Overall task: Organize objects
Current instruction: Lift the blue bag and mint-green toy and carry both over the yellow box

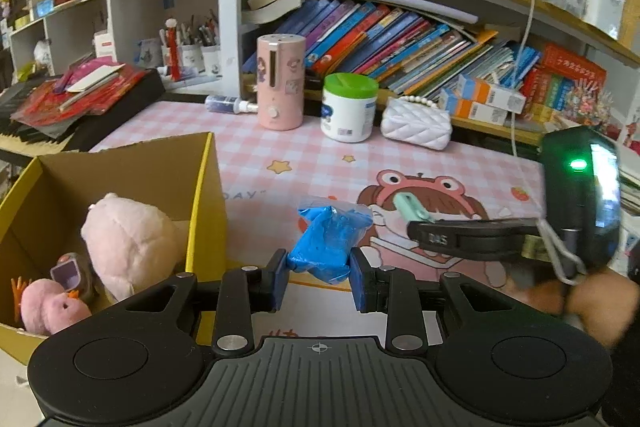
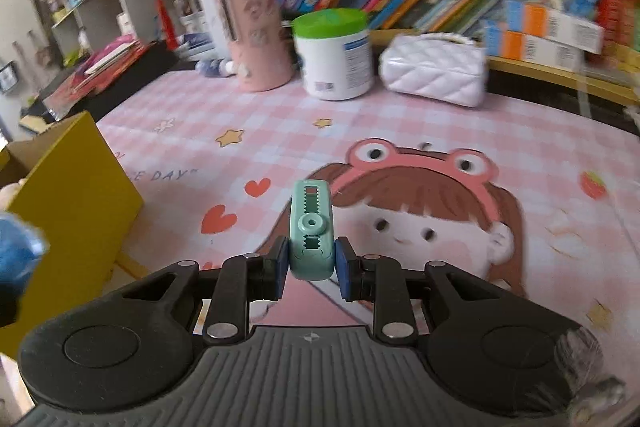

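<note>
My left gripper (image 1: 319, 281) is shut on a blue lump in a clear bag (image 1: 326, 243), held above the pink mat just right of the yellow cardboard box (image 1: 202, 183). The box holds a pale pink plush (image 1: 128, 243), a small pink plush bird (image 1: 48, 305) and a small purple toy (image 1: 66, 275). My right gripper (image 2: 311, 273) is shut on a mint green plastic clip-like piece (image 2: 312, 227), held above the mat. That piece also shows in the left wrist view (image 1: 410, 207), at the tip of the right gripper. The blue lump appears blurred at the far left of the right wrist view (image 2: 18, 255).
On the checked pink mat (image 2: 400, 131) at the back stand a pink cylinder (image 1: 280, 83), a white jar with a green lid (image 1: 349, 107) and a white quilted purse (image 1: 416, 125). Shelves of books (image 1: 400, 39) rise behind. A black box with red papers (image 1: 80, 99) sits at the left.
</note>
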Tool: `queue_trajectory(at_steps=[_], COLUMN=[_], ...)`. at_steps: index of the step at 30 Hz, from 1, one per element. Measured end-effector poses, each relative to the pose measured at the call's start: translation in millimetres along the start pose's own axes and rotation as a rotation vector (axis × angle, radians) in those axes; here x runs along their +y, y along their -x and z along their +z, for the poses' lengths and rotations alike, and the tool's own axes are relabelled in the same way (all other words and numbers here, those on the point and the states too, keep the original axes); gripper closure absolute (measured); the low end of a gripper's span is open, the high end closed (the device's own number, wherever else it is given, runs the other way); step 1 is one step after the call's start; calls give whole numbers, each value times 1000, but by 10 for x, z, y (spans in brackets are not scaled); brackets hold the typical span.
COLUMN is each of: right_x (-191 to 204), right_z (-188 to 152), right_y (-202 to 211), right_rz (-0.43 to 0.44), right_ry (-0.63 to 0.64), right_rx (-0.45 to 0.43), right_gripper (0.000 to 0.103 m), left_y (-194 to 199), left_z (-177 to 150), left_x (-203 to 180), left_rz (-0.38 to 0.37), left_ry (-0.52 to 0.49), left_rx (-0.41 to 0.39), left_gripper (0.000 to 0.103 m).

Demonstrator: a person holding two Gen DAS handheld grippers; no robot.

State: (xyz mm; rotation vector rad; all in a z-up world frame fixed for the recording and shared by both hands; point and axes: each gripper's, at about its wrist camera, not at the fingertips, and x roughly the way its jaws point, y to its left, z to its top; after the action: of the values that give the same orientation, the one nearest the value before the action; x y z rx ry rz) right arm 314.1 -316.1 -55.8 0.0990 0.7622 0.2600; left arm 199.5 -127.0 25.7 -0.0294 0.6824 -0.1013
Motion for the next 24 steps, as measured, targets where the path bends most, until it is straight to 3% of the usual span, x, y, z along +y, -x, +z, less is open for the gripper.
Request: queue_trajectory(at_steps=[10, 18, 24], right_x=[100, 240, 474], right_z=[-329, -594, -804], right_y=[881, 1283, 1482], right_rz=[-81, -183, -223], right_ry=[-72, -116, -122], right_rx=[-36, -57, -50], right_gripper=[80, 80, 80], left_y=[205, 383, 557], left_z=[-109, -226, -393], left_x=[50, 73, 223], left_rz=[-99, -214, -254], left_ry=[-12, -62, -79], left_rx=[-36, -41, -36], left_gripper=[73, 73, 73])
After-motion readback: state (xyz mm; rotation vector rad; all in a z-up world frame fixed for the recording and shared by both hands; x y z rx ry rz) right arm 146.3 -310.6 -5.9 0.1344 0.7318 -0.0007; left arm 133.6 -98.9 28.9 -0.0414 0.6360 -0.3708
